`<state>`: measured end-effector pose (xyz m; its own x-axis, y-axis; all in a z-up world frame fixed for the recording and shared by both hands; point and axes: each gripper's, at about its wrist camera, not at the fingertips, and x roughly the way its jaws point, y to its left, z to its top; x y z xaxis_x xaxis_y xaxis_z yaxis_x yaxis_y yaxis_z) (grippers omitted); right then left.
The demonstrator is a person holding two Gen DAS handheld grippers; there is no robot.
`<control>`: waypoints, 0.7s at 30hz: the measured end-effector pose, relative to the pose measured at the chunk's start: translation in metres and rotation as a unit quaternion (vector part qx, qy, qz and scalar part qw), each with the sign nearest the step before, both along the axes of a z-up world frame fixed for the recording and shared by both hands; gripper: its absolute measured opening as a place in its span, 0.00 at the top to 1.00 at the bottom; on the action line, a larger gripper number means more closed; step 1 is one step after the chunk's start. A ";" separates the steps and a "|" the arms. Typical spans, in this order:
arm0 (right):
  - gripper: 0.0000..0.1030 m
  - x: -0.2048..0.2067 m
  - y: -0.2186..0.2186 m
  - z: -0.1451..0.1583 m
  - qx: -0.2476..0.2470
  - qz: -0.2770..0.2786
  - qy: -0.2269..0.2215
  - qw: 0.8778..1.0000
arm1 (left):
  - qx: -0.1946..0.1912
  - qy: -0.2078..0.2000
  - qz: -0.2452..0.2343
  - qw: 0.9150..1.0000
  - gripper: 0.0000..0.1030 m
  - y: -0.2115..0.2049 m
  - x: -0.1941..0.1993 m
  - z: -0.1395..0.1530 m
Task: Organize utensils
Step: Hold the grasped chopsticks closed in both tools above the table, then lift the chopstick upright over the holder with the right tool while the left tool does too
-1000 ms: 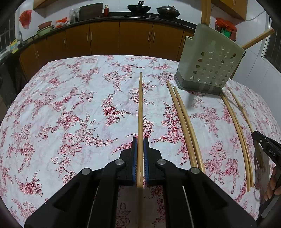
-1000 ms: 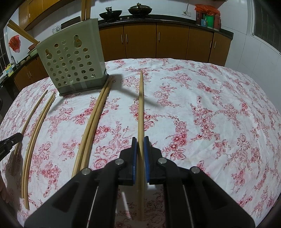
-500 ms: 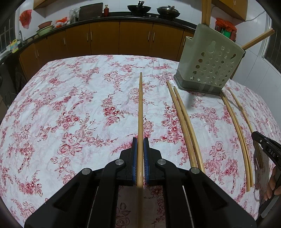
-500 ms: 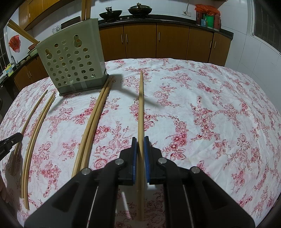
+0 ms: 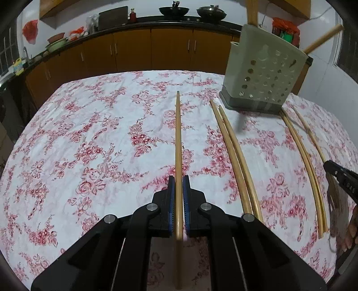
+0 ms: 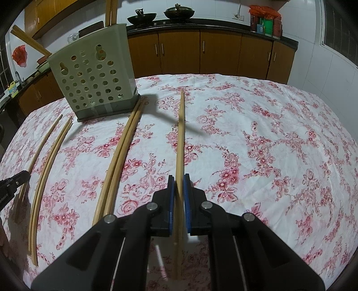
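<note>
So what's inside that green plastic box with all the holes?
Wooden sticks poke out the top of the green holed plastic holder, one leaning sideways. Their lower parts and the holder's bottom are hidden behind its wall.

No visible change: both grippers, chopsticks, holder unmoved since earlier frames

A pale green perforated holder point(image 6: 94, 82) stands upright at the far side, chopsticks point(image 6: 29, 41) sticking out of its top. Long wooden chopsticks point(image 6: 118, 154) lie lengthwise nearer; two more point(image 5: 178, 143) point(image 6: 180, 138) are clamped, pointing away.
</note>
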<state>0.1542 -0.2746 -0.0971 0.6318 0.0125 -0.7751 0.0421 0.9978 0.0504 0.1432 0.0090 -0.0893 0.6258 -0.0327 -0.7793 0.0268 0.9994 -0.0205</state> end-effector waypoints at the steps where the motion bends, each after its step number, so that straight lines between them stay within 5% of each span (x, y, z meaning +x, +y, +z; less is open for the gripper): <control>1: 0.90 0.000 0.000 0.000 0.000 0.000 0.000 1.000 | 0.004 0.000 0.000 1.000 0.92 -0.001 -0.001 0.000; 11: 0.92 -0.004 0.001 0.014 0.003 0.003 -0.018 1.000 | 0.004 0.000 -0.009 1.000 0.93 -0.002 -0.002 0.004; 21: 0.92 -0.012 -0.002 0.060 0.010 0.005 -0.077 0.997 | -0.021 -0.057 -0.016 0.998 0.93 0.000 -0.007 0.049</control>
<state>0.1417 -0.2763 -0.0367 0.7426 0.0331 -0.6689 0.0233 0.9969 0.0751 0.1366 0.0092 -0.0400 0.7089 -0.0851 -0.7002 0.0634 0.9964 -0.0568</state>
